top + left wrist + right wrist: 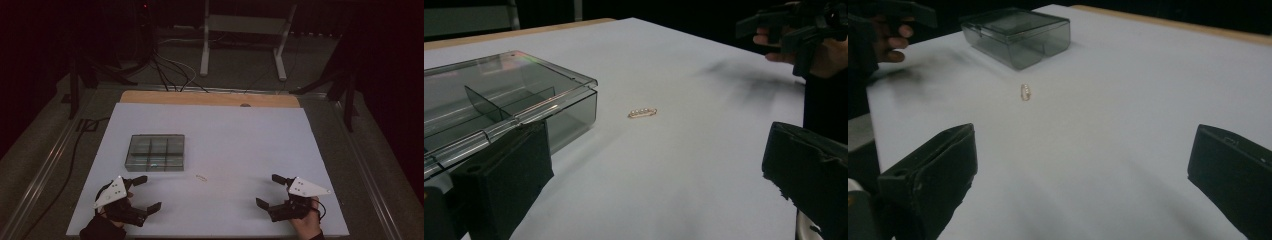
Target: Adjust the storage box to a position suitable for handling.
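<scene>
Clip (201, 177) lies on worktop (240, 135), box (155, 152) at its 10 o'clock. Left gripper (149, 191) at 8, right gripper (268, 190) at 4; both fingers apart, empty.

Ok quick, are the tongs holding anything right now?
Left tongs: open, holding nothing.
Right tongs: open, holding nothing.
</scene>
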`<state>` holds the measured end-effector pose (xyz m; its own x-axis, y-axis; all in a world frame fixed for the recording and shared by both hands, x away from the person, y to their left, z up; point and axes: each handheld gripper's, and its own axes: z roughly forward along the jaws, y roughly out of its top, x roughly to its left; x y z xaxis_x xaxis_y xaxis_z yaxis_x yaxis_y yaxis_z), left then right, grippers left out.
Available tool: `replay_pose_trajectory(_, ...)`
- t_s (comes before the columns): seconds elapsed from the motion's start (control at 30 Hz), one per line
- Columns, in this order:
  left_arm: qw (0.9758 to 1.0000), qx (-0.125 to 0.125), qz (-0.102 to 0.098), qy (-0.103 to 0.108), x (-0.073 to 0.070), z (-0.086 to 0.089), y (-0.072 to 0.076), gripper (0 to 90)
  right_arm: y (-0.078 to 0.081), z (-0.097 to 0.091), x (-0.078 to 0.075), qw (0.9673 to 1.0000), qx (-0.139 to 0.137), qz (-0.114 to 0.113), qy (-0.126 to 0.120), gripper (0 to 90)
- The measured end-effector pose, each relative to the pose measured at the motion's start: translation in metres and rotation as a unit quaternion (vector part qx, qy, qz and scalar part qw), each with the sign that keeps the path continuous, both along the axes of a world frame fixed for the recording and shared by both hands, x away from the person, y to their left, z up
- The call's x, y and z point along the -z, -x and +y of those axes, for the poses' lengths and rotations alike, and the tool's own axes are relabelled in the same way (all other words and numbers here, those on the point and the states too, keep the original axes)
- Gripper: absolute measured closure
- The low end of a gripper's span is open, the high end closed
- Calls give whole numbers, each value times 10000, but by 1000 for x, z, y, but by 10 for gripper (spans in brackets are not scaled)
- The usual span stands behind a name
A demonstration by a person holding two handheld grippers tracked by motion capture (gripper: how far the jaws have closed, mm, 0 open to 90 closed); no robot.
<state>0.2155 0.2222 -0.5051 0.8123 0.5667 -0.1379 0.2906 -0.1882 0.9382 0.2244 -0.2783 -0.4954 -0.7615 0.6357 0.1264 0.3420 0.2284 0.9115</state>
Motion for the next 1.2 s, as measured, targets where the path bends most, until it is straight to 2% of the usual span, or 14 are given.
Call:
replay_pose_trajectory(0.03,10000,1,4,-9,0,0,0,7,-1,0,0,10000,-31,79,-30,0)
replay_pose_trajectory(0.1,10000,4,31,37,0,1,-1,7,0,1,-1,9999,-64,57,60,0)
replay_pose_trajectory(0.2,10000,1,49,70,1,0,-1,7,-1,3,1,9998,-130,138,109,0)
replay_pose_trajectory(0.43,10000,19,84,44,1,0,0,7,-1,2,0,9998,-123,136,91,0)
replay_pose_trajectory(0.57,10000,12,45,75,0,0,0,7,-2,3,-1,9996,-103,103,227,0)
replay_pose_trajectory(0.63,10000,24,49,59,0,1,0,7,-2,3,-3,9998,-81,133,78,0)
replay_pose_trajectory(0.77,9999,15,75,105,0,2,0,7,-3,4,-5,9998,-46,195,43,0)
replay_pose_trajectory(0.83,10000,7,68,68,0,1,0,7,-3,4,-8,9997,-52,238,-60,0)
replay_pose_trajectory(0.93,9999,16,64,89,0,1,0,7,-4,4,-13,9998,-8,158,-106,0)
replay_pose_trajectory(1.0,9999,16,77,67,0,2,-1,7,-5,3,-16,9995,26,192,-259,0)
replay_pose_trajectory(1.2,9999,49,109,87,1,1,-1,7,-9,4,-28,9989,-13,175,-433,0)
